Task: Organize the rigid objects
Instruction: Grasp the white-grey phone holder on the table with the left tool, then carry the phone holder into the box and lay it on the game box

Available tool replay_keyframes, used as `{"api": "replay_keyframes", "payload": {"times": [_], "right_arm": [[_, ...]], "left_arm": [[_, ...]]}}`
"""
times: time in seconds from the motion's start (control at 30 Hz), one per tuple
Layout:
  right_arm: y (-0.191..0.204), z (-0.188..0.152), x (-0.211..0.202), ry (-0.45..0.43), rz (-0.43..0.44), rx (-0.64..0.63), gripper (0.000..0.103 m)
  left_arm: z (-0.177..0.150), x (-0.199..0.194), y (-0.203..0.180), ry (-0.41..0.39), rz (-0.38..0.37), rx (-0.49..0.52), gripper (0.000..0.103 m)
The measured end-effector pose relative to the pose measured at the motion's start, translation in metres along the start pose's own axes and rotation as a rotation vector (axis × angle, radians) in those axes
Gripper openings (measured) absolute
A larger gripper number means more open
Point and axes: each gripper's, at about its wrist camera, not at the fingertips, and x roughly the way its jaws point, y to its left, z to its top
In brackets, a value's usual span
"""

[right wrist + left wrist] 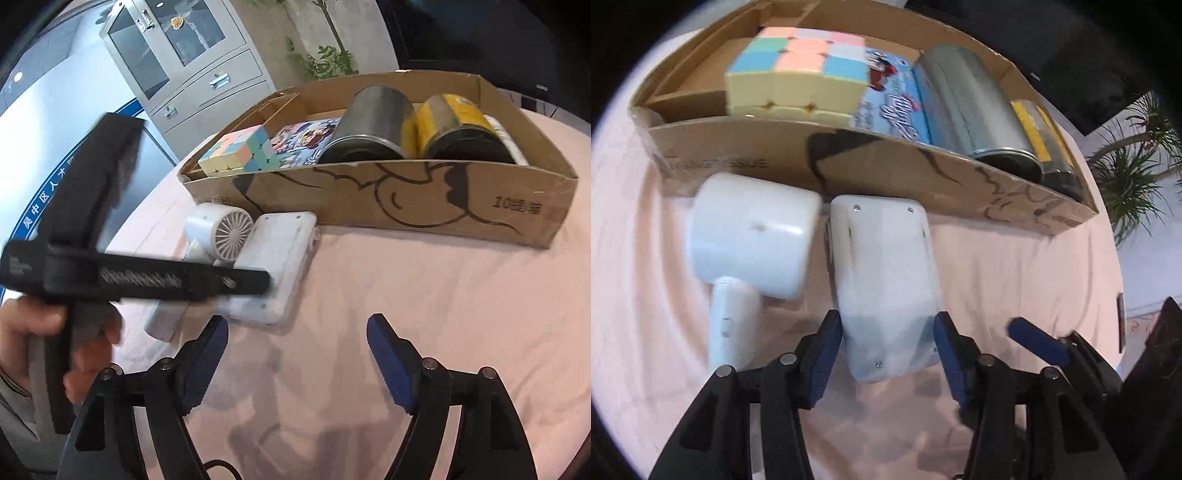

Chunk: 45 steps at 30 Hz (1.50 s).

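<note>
Cube [796, 70], cans [373, 125] in box [738, 158], fan [753, 236] left of device [882, 266]

The left gripper [258, 284] hides part of the white case [275, 275] and the fan's [218, 232] handle in the right wrist view. The box's [905, 177] near wall covers the cans' [979, 107] lower sides. At 12 o'clock the cube [794, 74] is motion-blurred, and the box's print is unreadable.

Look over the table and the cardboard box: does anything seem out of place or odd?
Two white items lie outside the cardboard box, on the cloth against its front wall: a handheld fan and a flat device that the left gripper straddles. Both cans lie on their sides.
</note>
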Motion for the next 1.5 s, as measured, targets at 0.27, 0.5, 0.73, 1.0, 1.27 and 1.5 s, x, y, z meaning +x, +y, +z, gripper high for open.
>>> {"api": "replay_keyframes", "payload": {"times": [0.27,0.5,0.73,1.0,1.27,1.5], "right_arm": [[-0.007,0.006,0.009,0.016,0.010,-0.039,0.077],[-0.011,0.020,0.016,0.014,-0.068,-0.123,0.056],[-0.059,0.013,0.001,0.116,0.254,0.205,0.026],[-0.098,-0.015,-0.044,0.077,-0.054,0.264,0.065],[-0.011,0.001,0.002,0.026,-0.236,-0.091,0.075],[-0.007,0.002,0.025,0.106,-0.185,-0.007,0.066]], "left_arm": [[0.004,0.003,-0.035,0.025,-0.178,0.040,0.027],[0.017,0.017,-0.042,0.033,-0.257,0.042,0.026],[0.011,-0.018,-0.090,-0.007,-0.428,0.218,0.031],[-0.003,-0.009,-0.037,-0.065,-0.259,0.061,0.074],[-0.003,0.018,-0.010,-0.010,-0.303,-0.041,0.072],[-0.016,0.008,0.005,0.001,-0.398,-0.061,0.059]]}}
